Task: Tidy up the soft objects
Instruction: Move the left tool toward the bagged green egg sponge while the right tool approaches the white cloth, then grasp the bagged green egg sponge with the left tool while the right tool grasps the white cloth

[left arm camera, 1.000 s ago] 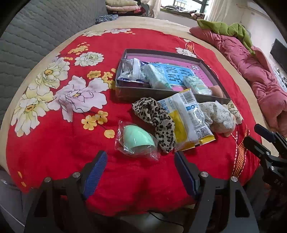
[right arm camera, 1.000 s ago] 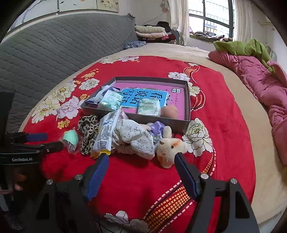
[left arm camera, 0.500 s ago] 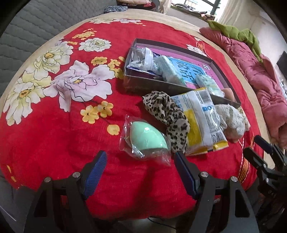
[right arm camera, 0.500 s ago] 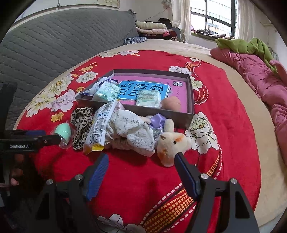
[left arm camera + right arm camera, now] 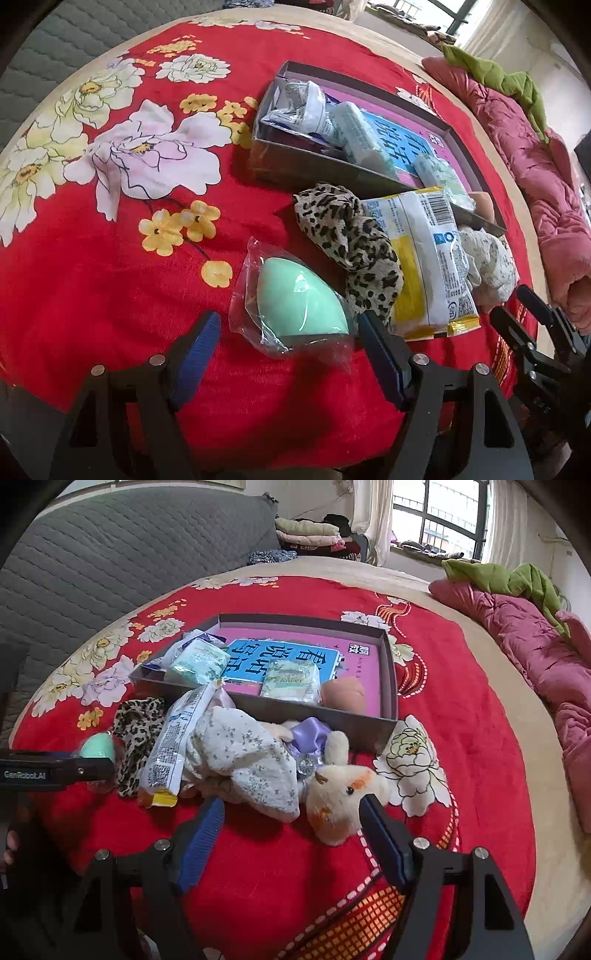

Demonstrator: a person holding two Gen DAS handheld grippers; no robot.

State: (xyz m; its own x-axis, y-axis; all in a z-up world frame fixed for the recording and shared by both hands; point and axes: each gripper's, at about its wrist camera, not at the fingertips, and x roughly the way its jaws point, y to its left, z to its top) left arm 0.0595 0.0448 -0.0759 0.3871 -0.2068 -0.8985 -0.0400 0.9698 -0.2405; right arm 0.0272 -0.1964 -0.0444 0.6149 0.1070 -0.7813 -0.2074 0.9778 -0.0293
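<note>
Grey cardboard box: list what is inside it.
In the grey cardboard box: a blue-and-pink book, two pale green tissue packs, a white plastic pouch, a peach-coloured soft lump. Anything beneath them is covered.

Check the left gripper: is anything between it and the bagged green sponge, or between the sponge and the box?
Nothing blocks the left gripper; its open jaws flank the green sponge, not pressing it. Toward the box, the leopard scrunchie lies partly in the path, so lift over it.

A red blanket (image 5: 92,266) printed with white, pink and yellow flowers; a mint-green sponge (image 5: 299,302); a leopard-print scrunchie (image 5: 347,240); a cream plush toy (image 5: 343,790); a grey box (image 5: 388,679).
</note>
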